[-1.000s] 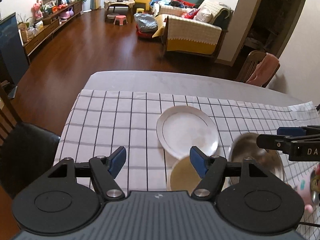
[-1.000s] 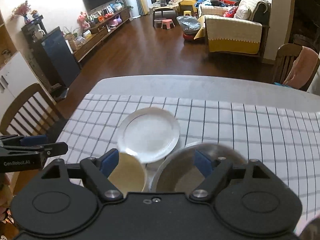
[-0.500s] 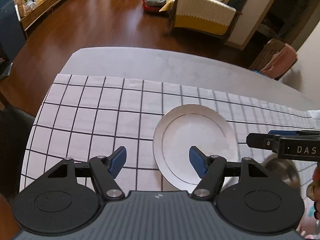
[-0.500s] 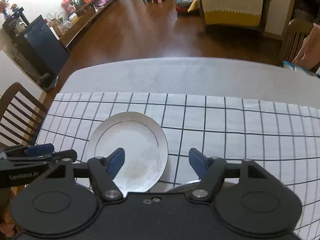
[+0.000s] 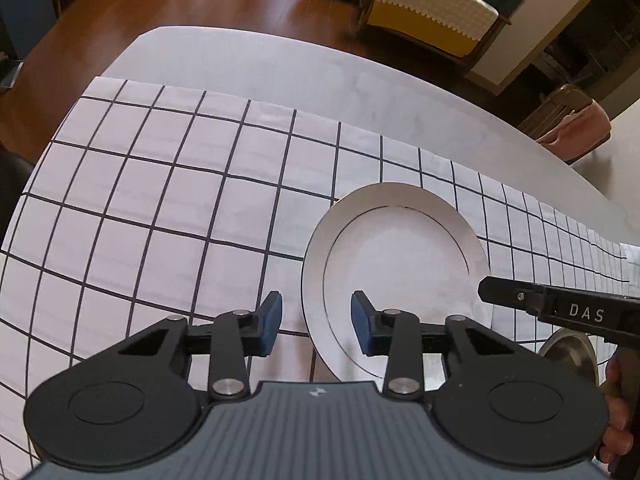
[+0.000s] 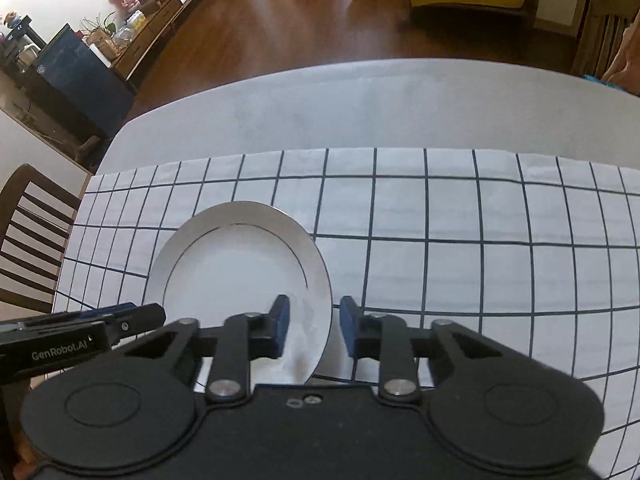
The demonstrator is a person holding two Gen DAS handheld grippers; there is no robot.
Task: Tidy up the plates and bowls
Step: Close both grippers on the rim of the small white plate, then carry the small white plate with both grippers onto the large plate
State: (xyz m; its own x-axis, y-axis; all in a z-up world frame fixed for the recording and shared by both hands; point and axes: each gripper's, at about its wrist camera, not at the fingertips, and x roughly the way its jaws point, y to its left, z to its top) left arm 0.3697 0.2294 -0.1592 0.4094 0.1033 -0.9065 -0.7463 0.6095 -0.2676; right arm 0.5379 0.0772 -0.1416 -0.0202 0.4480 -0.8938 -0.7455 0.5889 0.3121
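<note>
A white plate (image 5: pixel 396 264) with a thin dark ring lies flat on the checked tablecloth (image 5: pixel 160 200); it also shows in the right wrist view (image 6: pixel 240 264). My left gripper (image 5: pixel 316 326) is open, its jaws astride the plate's left rim. My right gripper (image 6: pixel 311 326) is open, its jaws astride the plate's right rim. The right gripper also shows from the side in the left wrist view (image 5: pixel 560 310), the left one in the right wrist view (image 6: pixel 80 332). A steel bowl (image 5: pixel 568 356) sits at the plate's right, mostly hidden.
The grey table (image 6: pixel 360 104) extends bare beyond the cloth (image 6: pixel 480 260). A wooden chair (image 6: pixel 32 232) stands at the table's left, another chair with a pink cloth (image 5: pixel 572 128) at the far right. Sofa and floor lie beyond.
Both grippers have moved forward and down to the white plate's rims and their jaws have narrowed. The tan bowl and most of the steel bowl have dropped out of view.
</note>
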